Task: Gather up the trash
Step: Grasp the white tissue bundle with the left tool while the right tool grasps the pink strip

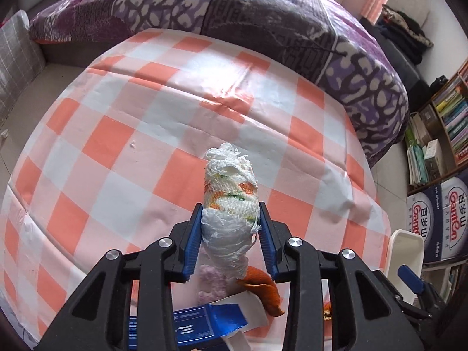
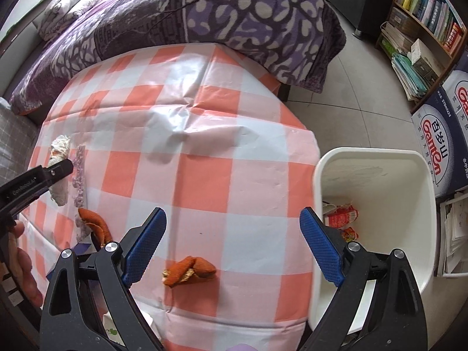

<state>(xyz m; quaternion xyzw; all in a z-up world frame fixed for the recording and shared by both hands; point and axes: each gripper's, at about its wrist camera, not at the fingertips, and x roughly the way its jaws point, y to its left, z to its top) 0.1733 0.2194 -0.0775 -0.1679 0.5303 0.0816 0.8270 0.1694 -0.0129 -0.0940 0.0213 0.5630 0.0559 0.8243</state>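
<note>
Checked tablecloth (image 2: 204, 146) fills both views — left gripper (image 1: 231, 228) pinches the foam-net wad (image 1: 231, 204) above it, for carrying. Right gripper (image 2: 234, 245) gapes, empty, over orange peel (image 2: 190, 270) beside the white bin (image 2: 421, 204).

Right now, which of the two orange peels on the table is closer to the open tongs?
The orange peel lying alone mid-table, just ahead of the open right tongs. The other orange peel sits farther left, beside the purple scrap.
</note>
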